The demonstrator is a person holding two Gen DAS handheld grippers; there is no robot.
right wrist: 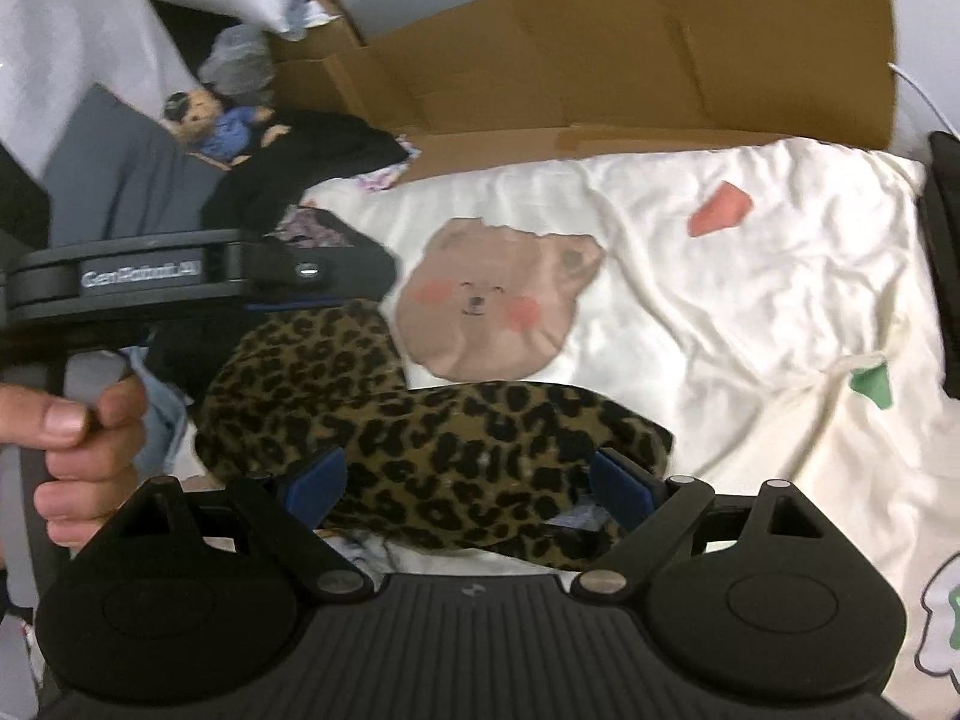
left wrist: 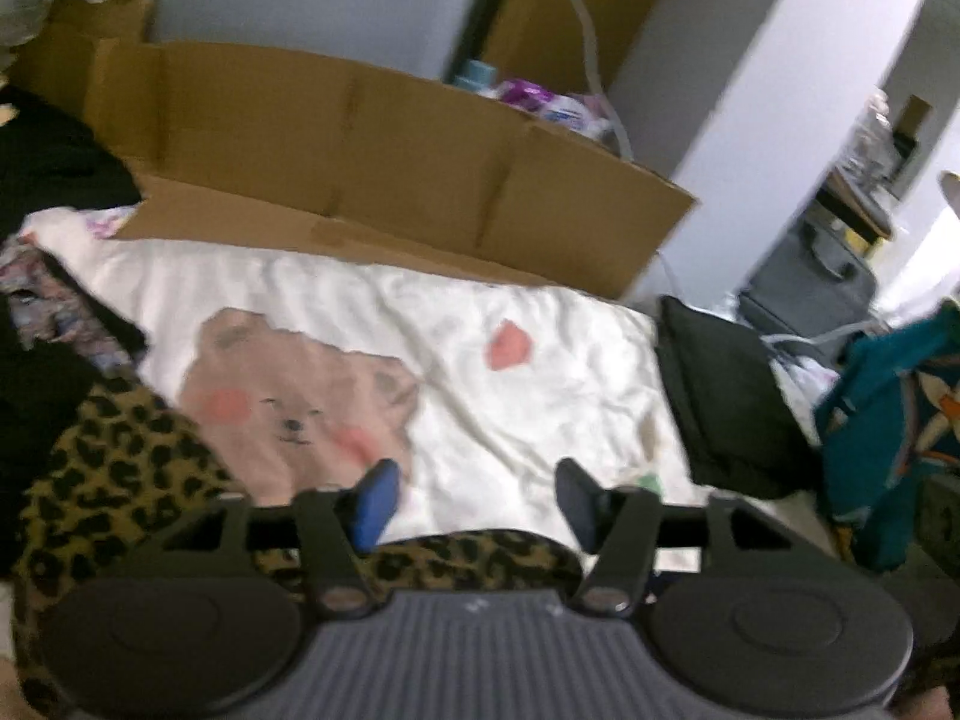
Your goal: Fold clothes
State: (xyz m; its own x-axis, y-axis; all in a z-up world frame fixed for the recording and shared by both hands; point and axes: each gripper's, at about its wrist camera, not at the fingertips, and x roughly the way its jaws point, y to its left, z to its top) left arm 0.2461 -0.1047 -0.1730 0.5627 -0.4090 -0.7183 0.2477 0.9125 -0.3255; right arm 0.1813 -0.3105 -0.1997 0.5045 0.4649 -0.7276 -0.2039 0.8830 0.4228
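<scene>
Jaws on both grippers are being held wide open, nothing gripped. In the right wrist view, the right gripper is being hovered over the leopard-print garment, bunched at lower centre of the frame, its fingertips seeming to straddle the fabric. The left gripper is being shown at the bottom of the left wrist view, the same garment spilling to the lower left. Beyond, the white bear-print sheet is being crowded by a cardboard box along the top. Risks judged: only one layer being pinched from the lump, or the sheet being caught with it; a lopsided fold resulting. Motion blur is limiting detail.
</scene>
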